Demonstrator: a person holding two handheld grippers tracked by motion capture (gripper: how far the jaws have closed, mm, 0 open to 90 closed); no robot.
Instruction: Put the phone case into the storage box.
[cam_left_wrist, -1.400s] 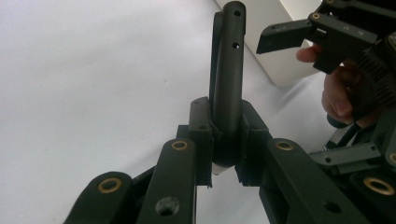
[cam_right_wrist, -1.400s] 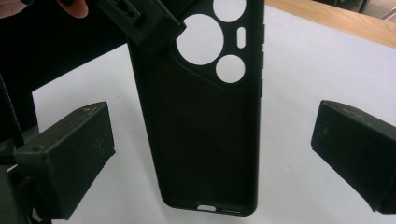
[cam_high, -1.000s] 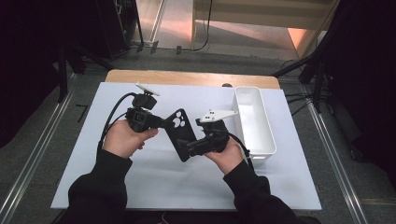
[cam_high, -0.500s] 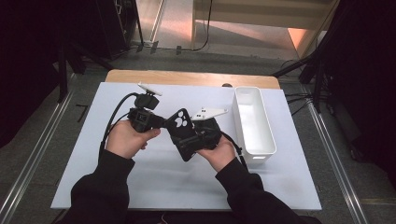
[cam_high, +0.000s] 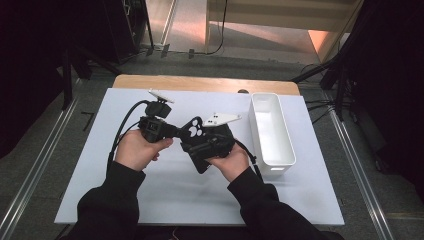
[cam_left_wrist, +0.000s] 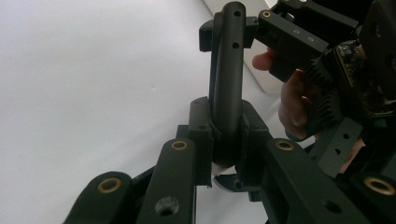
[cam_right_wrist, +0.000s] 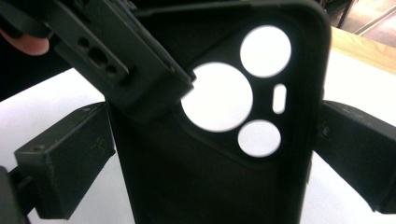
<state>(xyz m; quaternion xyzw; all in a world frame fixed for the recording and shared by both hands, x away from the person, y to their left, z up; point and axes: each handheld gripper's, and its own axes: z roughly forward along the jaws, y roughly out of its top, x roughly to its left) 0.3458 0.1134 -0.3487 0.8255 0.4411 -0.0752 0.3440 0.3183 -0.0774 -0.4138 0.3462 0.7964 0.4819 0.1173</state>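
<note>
One black phone case (cam_high: 196, 131) between two grippers; one white bin (cam_high: 272, 132) alongside.

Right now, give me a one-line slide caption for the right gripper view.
Black phone case with round camera cutouts held between the right gripper jaws, the left gripper clamping its edge.

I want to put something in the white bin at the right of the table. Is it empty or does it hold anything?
Empty. In the high view the long white plastic bin shows only its bare white floor and walls.
</note>
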